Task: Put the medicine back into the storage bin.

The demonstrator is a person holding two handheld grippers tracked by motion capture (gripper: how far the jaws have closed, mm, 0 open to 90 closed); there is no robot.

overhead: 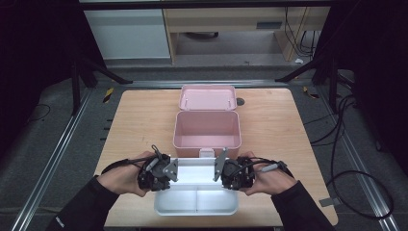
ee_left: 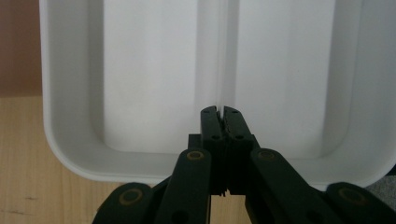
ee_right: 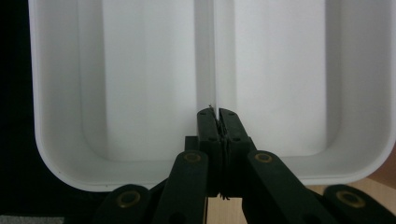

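Nearest you, the white tray (overhead: pixel 196 202) is clamped on its divider by both your left gripper (overhead: pixel 169 172) and right gripper (overhead: pixel 222 171), evidently to carry it level toward the open pink box (overhead: pixel 207 129) beyond.

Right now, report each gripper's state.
Left gripper: shut on the white tray's centre divider.
Right gripper: shut on the same divider, from the opposite end.

Wooden table (overhead: pixel 269 134) bears pink box (overhead: pixel 207 129), white tray (overhead: pixel 196 202)

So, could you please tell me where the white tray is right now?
In the high view, the white tray sits at the table's near edge, just in front of the open pink box, between the left gripper and right gripper.
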